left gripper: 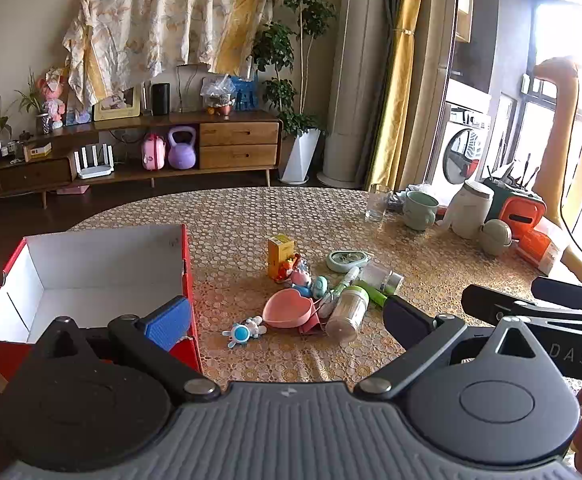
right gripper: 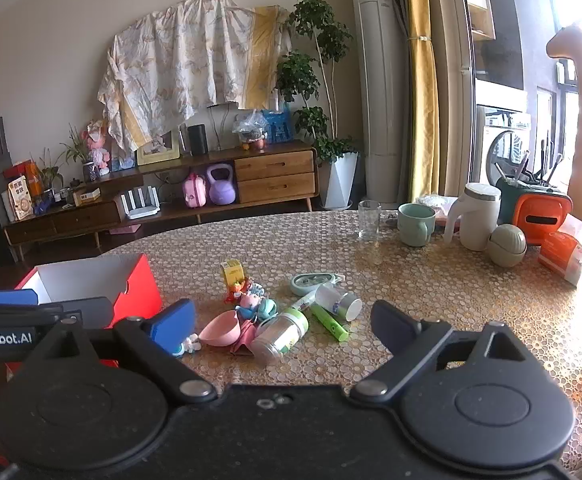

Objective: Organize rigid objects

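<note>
tongs both gape wide, holding nothing: left tongs (left gripper: 287,320), right tongs (right gripper: 283,324). we judge the toothpick jar (right gripper: 281,334), mid-frame on the worktop (right gripper: 431,292), light, slick; grip its waist, toward the red box (left gripper: 91,276).

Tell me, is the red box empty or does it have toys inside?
Empty, as far as shows. The red box has bare white walls and floor; the toys lie outside on the table.
</note>
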